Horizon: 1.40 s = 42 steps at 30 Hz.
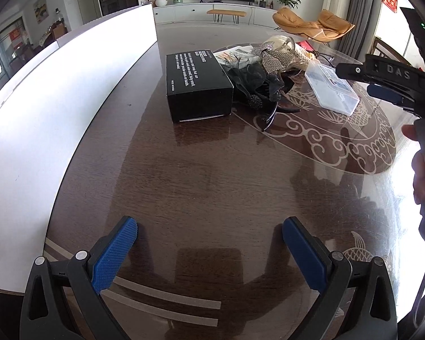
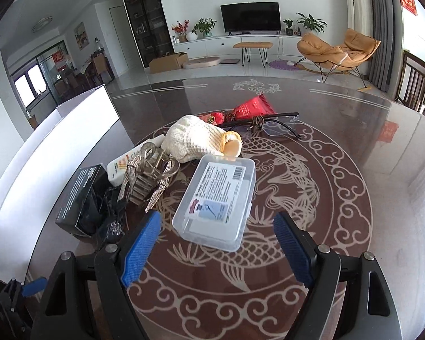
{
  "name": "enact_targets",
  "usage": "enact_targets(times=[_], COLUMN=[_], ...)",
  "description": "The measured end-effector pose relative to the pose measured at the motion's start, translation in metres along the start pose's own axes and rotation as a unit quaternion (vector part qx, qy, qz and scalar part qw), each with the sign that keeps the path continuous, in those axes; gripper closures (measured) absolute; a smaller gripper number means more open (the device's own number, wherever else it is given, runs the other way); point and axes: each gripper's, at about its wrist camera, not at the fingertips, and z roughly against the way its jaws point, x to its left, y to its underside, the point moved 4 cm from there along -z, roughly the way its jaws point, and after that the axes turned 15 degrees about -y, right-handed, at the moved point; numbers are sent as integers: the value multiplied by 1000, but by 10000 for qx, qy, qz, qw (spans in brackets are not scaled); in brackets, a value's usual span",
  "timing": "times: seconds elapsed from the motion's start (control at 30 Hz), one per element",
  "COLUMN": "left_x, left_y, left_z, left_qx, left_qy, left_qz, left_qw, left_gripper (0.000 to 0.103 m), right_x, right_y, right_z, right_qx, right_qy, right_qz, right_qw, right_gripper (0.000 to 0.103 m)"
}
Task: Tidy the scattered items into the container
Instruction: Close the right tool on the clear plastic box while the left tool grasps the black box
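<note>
The left gripper (image 1: 209, 236) is held wide apart over the bare table (image 1: 212, 187), with nothing between its pads. The right gripper (image 2: 216, 226) is also spread wide, just behind the clear plastic case (image 2: 216, 205), not touching it. The black box (image 1: 197, 85), the cream glove (image 2: 197, 141) and the glasses (image 2: 280, 127) are seen farther away. The white container (image 1: 56, 107) is placed at the left.
</note>
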Motion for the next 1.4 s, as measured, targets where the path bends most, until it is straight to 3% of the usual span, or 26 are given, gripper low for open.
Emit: enact_targets(times=[0.23,0.33,0.4,0.5,0.8,0.93,1.07,1.3,1.4], left_x=[0,0,0,0,3,9,10,9,1], left_y=[0,0,0,0,-9,-44,-98,-150,-149], left_z=[0,0,0,0,-2,2,-7,-66,-80], left_qx=[20,14,-7,-44,-12,-191,-457,19,190], left_qy=[1,-7,-6,5,227,494,245,88,381], left_qz=[-4,10,23,20,106,458,553,1044,995], left_qw=[10000,10000,10000,10000,9997,9975,9971,9945,9941], left_gripper=[0,0,0,0,0,0,0,0,0], right_x=[-13,-13,-13,-15,-31,-30,-30,-30,-31], right_y=[-6,-4,-3,1,30,29,30,30,30], right_z=[-56,-62,-62,-56,-18,-16,-16,-16,-16], right_qx=[587,514,486,447,477,484,484,484,485], right_qy=[619,698,684,650,486,532,532,533,533], right_qz=[-94,85,223,370,480,507,507,506,506], right_qw=[9963,9962,9962,9962,9965,9961,9961,9961,9961], right_gripper=[20,20,23,39,39,39,39,39,39])
